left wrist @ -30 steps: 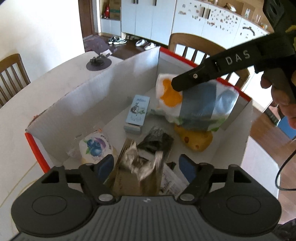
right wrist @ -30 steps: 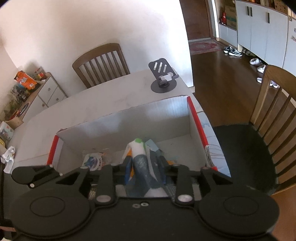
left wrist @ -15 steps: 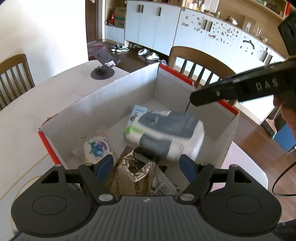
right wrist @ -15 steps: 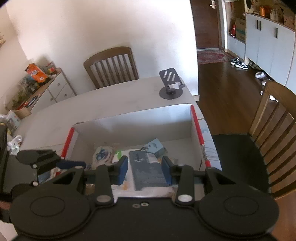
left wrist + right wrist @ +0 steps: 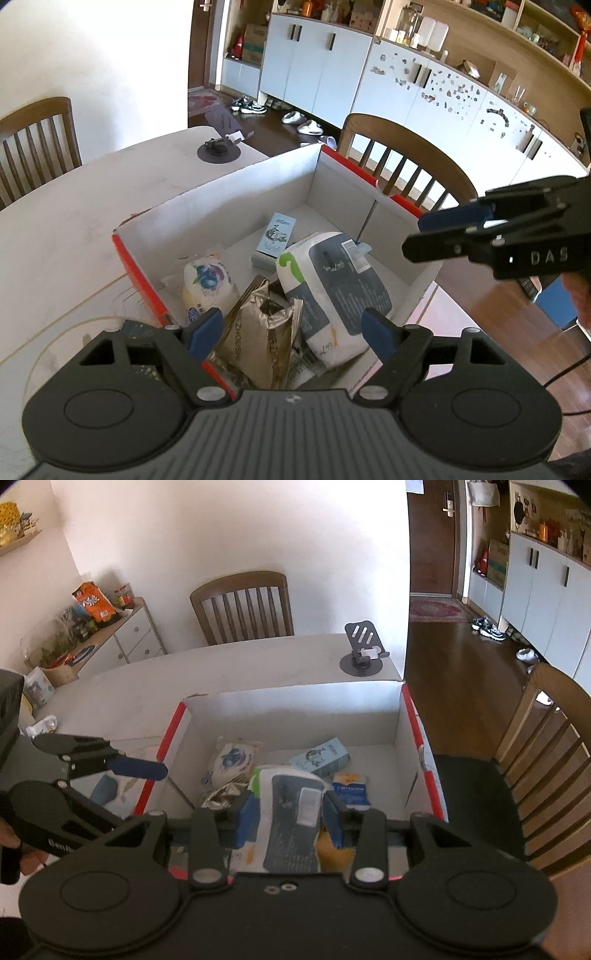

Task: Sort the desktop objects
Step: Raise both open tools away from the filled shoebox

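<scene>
Currently I have both grippers above the open cardboard box (image 5: 258,206) that sits on the pale surface (image 5: 55,236).

Left gripper (image 5: 293,328): its jaws are opening and stand wide. The crumpled gold foil bag (image 5: 258,332) lies below and between the blue pads (image 5: 205,328), but neither pad presses on it. I hold nothing on this side.

Right gripper (image 5: 288,816): in its own view the jaws stand at a narrow-to-middling gap, with the white and grey-blue packet (image 5: 291,819) showing between them. In the left wrist view that gripper (image 5: 432,234) hangs clear above the box's right wall, and the packet (image 5: 332,284) lies flat in the box, apart from the fingertips. I read this gripper as empty and parted.

Box contents, as seen from the left wrist:
- the white and grey-blue packet, lying near the right wall, partly on top of other items;
- the gold foil bag, just beside the packet on its left, at the near end;
- a round white pouch with a blueberry print (image 5: 208,282), against the red-edged left wall;
- a small light-blue carton (image 5: 275,238), lying flat toward the far end, just beyond the packet.

From the right wrist I also see a small blue and white sachet (image 5: 349,790) just beside the packet.

A dark phone stand (image 5: 364,650) sits on the surface beyond the box, well apart from it.
</scene>
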A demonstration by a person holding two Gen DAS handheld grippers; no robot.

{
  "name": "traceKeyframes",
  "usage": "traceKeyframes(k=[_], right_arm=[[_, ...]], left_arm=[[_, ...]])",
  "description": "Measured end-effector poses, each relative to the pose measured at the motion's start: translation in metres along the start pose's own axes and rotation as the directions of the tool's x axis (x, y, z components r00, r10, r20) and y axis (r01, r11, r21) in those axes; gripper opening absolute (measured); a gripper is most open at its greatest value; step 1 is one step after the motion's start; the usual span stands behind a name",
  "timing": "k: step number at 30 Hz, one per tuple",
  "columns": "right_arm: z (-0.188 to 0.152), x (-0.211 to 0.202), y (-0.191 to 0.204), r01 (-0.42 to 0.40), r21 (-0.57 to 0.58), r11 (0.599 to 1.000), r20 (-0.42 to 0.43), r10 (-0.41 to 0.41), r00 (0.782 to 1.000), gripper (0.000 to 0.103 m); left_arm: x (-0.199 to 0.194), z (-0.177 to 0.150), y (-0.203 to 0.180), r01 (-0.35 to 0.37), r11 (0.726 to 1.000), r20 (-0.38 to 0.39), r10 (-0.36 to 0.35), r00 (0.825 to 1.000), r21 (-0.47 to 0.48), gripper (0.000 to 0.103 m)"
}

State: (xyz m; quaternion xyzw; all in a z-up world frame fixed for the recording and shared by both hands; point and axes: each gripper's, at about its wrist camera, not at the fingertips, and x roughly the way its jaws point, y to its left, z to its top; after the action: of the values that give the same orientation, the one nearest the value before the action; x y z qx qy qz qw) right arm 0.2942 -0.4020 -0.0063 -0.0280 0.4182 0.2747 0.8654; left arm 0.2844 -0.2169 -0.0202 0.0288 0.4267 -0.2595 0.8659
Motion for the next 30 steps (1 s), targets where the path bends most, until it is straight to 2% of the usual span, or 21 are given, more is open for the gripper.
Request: traceKeyframes(k=[5, 7, 8, 11, 16, 23, 30], right_arm=[[-0.007, -0.005, 0.018, 0.017, -0.014, 1.0, 0.005, -0.017, 1.0, 0.042], [-0.011, -0.008, 0.023, 0.022, -0.007, 1.0, 0.011, -0.022, 1.0, 0.045], [-0.013, -0.009, 0.026, 0.022, -0.005, 1.0, 0.014, -0.022, 1.0, 0.045], [-0.019, -0.013, 0.034, 0.027, -0.01, 1.0, 0.022, -0.027, 0.999, 0.049], [-0.029, -0.019, 0.045, 0.023, 0.002, 1.0, 0.048, -0.023, 0.999, 0.061], [-0.046, -0.031, 0.058, 0.038, 0.018, 0.999, 0.076, -0.039, 0.996, 0.063], [-0.066, -0.037, 0.075, 0.06, 0.036, 0.998, 0.094, -0.063, 0.994, 0.065]], left_arm=[[-0.017, -0.007, 0.001, -0.017, 1.0, 0.02, 0.017, 1.0, -0.005, 0.091], [-0.024, -0.01, 0.001, -0.024, 1.0, 0.027, 0.024, 0.999, -0.001, 0.101], [-0.027, -0.011, 0.002, -0.024, 1.0, 0.031, 0.024, 0.999, -0.002, 0.103], [-0.033, -0.016, 0.001, -0.037, 0.999, 0.035, 0.037, 0.999, 0.008, 0.103], [-0.045, -0.028, 0.004, -0.04, 0.999, 0.046, 0.04, 0.998, -0.005, 0.103], [-0.059, -0.043, 0.008, -0.046, 0.998, 0.057, 0.048, 0.997, -0.031, 0.103], [-0.07, -0.058, 0.007, -0.021, 0.999, 0.051, 0.023, 0.998, -0.047, 0.103]])
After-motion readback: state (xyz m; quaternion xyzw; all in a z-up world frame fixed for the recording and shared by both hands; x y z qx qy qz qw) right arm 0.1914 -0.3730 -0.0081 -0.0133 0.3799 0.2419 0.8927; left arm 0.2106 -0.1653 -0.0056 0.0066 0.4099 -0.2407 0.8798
